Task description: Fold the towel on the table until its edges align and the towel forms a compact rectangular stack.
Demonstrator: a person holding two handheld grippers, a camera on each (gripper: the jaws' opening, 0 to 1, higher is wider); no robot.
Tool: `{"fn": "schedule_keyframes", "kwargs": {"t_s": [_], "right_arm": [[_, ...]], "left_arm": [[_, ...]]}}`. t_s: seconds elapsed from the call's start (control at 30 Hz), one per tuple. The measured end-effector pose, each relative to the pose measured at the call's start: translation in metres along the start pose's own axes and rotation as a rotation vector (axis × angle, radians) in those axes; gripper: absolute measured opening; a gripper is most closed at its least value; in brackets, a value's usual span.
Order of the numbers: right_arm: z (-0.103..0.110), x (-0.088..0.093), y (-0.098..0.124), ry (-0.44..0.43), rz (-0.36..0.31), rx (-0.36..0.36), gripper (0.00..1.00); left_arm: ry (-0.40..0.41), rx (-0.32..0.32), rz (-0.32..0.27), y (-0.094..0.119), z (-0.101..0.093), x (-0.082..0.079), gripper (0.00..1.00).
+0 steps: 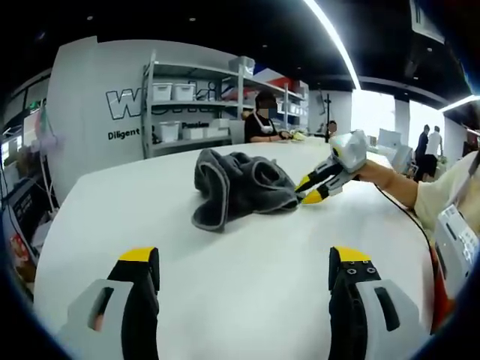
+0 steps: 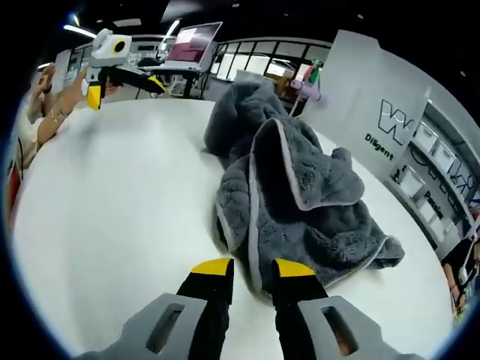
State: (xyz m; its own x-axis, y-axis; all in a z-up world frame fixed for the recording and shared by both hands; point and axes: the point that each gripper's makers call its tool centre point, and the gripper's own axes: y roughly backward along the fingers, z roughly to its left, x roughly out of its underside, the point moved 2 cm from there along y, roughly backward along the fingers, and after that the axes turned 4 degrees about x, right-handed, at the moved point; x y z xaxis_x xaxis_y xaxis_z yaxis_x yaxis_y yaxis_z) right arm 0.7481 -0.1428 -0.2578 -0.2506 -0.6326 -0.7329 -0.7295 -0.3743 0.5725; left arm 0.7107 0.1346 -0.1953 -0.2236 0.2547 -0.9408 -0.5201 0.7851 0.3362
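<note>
A grey towel (image 1: 240, 184) with a lighter hem lies crumpled in a heap on the white table (image 1: 187, 292). My left gripper (image 1: 244, 259) stands wide open over bare table, well short of the towel. My right gripper (image 1: 310, 191) comes in from the right, tips at the towel's near corner. In the right gripper view the towel (image 2: 300, 195) spreads out ahead, and its hemmed edge runs between the narrowly set jaws of my right gripper (image 2: 253, 268), which is shut on it. The left gripper (image 2: 126, 88) hangs open at the far side, held by a hand.
The table's far edge curves behind the towel. Beyond it stand metal shelves (image 1: 180, 97) with white bins, a seated person (image 1: 262, 120) and others further back. A raised screen (image 2: 195, 41) stands past the table. A person's arm (image 1: 397, 180) reaches in from the right.
</note>
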Motion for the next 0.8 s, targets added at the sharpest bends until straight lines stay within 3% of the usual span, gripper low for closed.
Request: {"fn": "schedule_keyframes", "kwargs": {"t_s": [0.23,0.8], "right_arm": [[-0.006,0.001,-0.001,0.033,-0.026,0.016,0.02],[-0.032,-0.026,0.029,0.061,-0.102,0.118,0.01]], "left_arm": [[0.001,0.0,0.004,0.0,-0.001,0.001,0.92],[0.009,-0.002,0.016,0.0,0.0,0.004,0.91]]}}
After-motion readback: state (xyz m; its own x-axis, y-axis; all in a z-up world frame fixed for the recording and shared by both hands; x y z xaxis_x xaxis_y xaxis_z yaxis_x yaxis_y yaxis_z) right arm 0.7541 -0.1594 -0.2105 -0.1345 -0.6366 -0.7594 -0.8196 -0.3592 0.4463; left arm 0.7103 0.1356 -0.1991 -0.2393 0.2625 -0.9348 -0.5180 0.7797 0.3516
